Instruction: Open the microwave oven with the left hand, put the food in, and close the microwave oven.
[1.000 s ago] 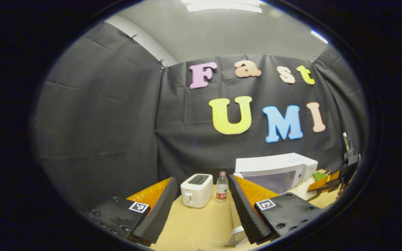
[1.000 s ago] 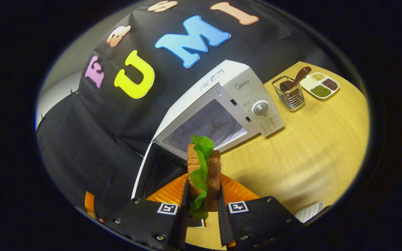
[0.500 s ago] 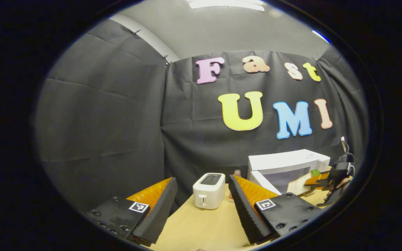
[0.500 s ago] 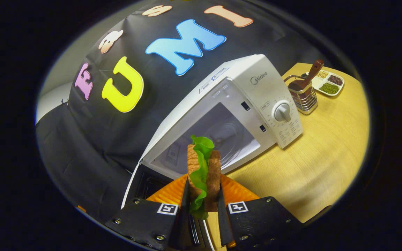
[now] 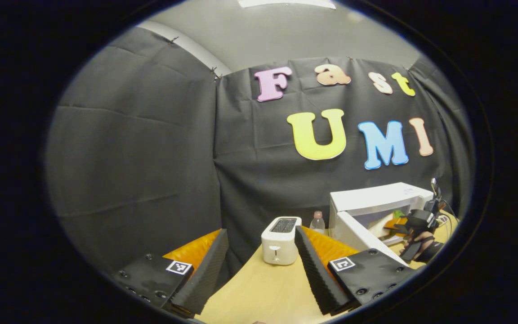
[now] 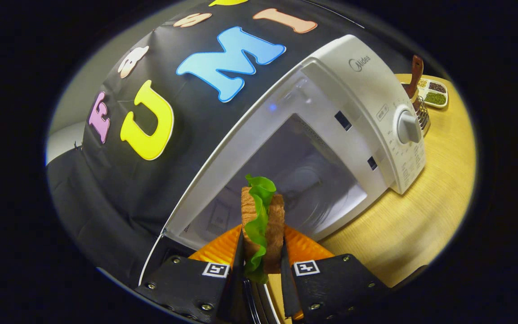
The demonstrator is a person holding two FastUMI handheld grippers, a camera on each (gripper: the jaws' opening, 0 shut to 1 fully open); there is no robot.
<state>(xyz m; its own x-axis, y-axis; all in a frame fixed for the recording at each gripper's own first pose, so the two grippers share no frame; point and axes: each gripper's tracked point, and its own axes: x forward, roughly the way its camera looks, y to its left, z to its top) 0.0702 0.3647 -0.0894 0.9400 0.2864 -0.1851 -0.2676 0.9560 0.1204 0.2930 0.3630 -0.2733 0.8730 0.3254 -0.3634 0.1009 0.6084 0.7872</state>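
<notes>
A white microwave point(image 6: 367, 76) stands with its door point(image 6: 153, 258) swung open to the left, so the cavity point(image 6: 304, 180) shows. My right gripper point(image 6: 261, 252) is shut on a sandwich point(image 6: 262, 225) of brown bread and green lettuce, held upright just in front of the cavity's mouth. In the left gripper view the microwave point(image 5: 378, 200) is at the far right with its open door point(image 5: 358, 234). There the right gripper point(image 5: 414, 220) and the hand point(image 5: 423, 252) holding it are at the opening. My left gripper point(image 5: 259, 274) is open and holds nothing, well back over the table.
A white toaster point(image 5: 280, 240) and a clear bottle point(image 5: 316, 222) stand left of the microwave on the wooden table point(image 5: 263, 292). Right of the microwave are a wire basket with a brown utensil point(image 6: 416, 76) and a white tray of beans point(image 6: 434, 85).
My right gripper has carried the sandwich closer to the microwave's open cavity, which now looms larger. The left gripper has drawn back and turned left, staying open.
</notes>
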